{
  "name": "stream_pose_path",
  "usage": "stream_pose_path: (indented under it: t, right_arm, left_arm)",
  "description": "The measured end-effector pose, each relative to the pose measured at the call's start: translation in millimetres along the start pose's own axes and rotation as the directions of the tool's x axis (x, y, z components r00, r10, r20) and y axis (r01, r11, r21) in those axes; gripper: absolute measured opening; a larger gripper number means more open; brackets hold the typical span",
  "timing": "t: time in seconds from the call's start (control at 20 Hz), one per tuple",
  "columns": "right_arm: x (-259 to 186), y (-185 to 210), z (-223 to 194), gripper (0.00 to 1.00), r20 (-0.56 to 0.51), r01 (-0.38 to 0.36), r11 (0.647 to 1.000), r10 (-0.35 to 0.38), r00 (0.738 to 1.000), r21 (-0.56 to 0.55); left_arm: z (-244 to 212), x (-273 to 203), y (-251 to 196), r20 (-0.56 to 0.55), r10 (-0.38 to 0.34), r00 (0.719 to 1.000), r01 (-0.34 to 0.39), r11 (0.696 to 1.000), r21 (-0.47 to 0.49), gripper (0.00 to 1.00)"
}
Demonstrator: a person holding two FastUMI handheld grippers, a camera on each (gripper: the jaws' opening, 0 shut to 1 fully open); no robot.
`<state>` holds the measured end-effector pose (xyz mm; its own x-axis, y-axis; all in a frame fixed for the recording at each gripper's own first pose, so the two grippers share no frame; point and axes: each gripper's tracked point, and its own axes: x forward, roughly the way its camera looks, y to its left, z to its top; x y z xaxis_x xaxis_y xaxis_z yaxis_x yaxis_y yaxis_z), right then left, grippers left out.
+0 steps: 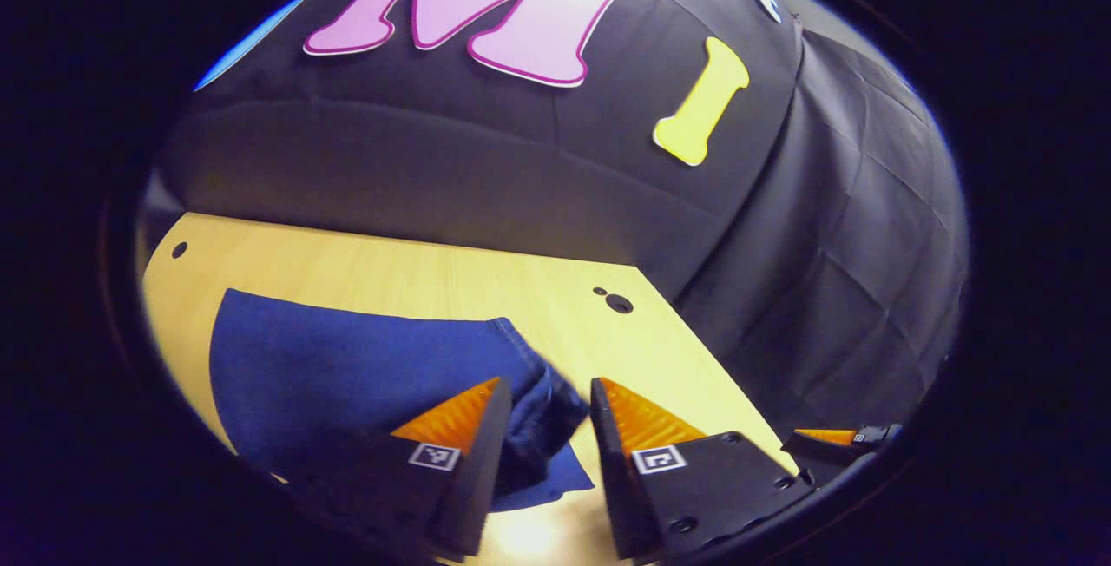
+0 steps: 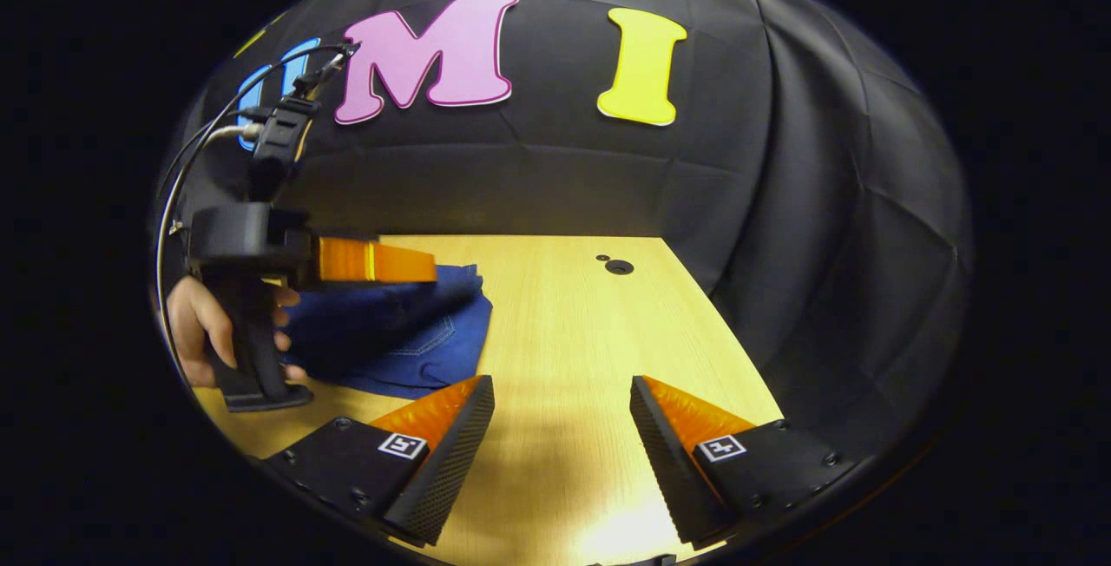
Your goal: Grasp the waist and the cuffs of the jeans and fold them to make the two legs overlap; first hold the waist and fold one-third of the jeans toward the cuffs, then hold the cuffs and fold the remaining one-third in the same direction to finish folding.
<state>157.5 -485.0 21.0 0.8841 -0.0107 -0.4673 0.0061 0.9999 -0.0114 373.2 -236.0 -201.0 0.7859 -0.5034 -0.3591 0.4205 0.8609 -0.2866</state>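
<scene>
Both grippers, left gripper (image 1: 547, 397) and right gripper (image 2: 562, 397), spread apart; jeans (image 1: 347, 366) on table (image 1: 434, 275); no legible writing.

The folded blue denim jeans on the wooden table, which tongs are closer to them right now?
Left. The left tongs are open right over the folded blue denim jeans, straddling their bunched edge. The right tongs are open over bare wooden table, off to the jeans' side.
</scene>
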Motion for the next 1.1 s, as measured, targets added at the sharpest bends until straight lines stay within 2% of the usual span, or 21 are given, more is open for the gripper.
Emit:
stream_pose_path:
  t: [0.05,0.15,0.25,0.35,0.5,0.75,0.9,1.1]
  right_arm:
    - [-2,-1,0,0.97,0.001,0.008,1.0,-0.008,1.0,0.007]
    - [-7,3,3,0.96,0.008,0.009,1.0,-0.009,1.0,0.029]
    - [-13,11,9,0.97,0.016,-0.002,0.999,0.002,1.0,0.036]
    - [-22,19,21,0.97,0.039,-0.01,1.0,0.009,0.999,0.03]
    - [-44,38,49,0.97,0.095,-0.04,0.998,0.035,0.995,0.052]
    - [-102,63,106,0.96,0.228,-0.06,0.998,0.053,0.972,0.021]
    - [-147,81,144,0.96,0.328,-0.073,0.997,0.071,0.942,-0.007]
    - [-212,100,185,0.96,0.459,-0.054,0.992,0.099,0.883,-0.111]
  left_arm:
    - [1,-2,-2,0.002,-0.012,1.0,0.012,1.0,-0.022,0.78]
    - [9,-15,7,0.029,-0.014,0.999,0.016,0.998,-0.062,0.88]
    - [20,-42,21,0.066,0.022,0.998,-0.018,0.998,-0.066,0.97]
    - [34,-76,38,0.114,0.073,0.991,-0.07,0.997,-0.03,0.97]
    - [62,-145,59,0.211,0.147,0.966,-0.154,0.988,0.017,0.97]
    - [102,-266,70,0.362,0.196,0.911,-0.238,0.968,0.076,0.97]
    - [113,-333,83,0.435,0.244,0.867,-0.306,0.949,0.077,0.97]
    - [110,-405,99,0.477,0.309,0.823,-0.361,0.932,0.02,0.96]
